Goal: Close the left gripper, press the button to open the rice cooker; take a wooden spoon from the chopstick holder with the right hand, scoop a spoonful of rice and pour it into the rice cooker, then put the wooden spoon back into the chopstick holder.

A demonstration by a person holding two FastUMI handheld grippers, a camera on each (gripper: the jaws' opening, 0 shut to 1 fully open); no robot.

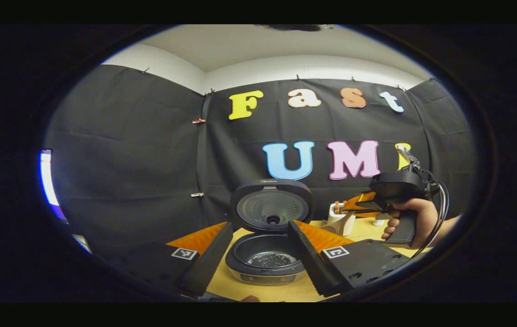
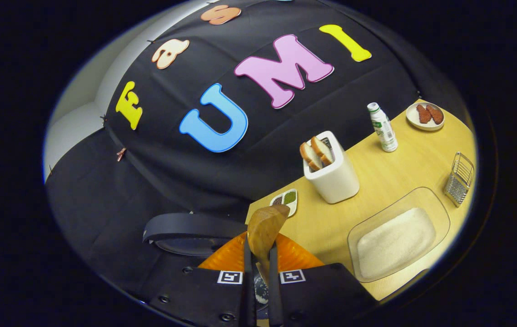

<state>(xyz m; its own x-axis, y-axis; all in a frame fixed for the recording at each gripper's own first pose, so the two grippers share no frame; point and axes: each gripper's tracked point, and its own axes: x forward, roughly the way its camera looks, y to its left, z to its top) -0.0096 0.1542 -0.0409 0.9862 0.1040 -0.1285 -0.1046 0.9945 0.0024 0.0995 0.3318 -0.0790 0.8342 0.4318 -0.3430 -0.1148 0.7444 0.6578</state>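
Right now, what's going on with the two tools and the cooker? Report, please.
Left tool open, facing the rice cooker, lid up, some rice inside. Right tool shut on the wooden spoon. Nothing in the way.

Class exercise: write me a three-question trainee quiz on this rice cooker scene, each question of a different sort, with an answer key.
1. True or false: the rice cooker has its lid raised.
2. Multiple choice: what does the right tool hold? A) a bottle B) a wooden spoon C) a slice of bread
3. Fill in: on the table, the bread slices stand in the white ____.

Key
1. True; the inner pot lies exposed with some rice in it.
2. B; both fingers press on the wooden spoon, bowl end forward.
3. toaster. The left tool stands open before the cooker.
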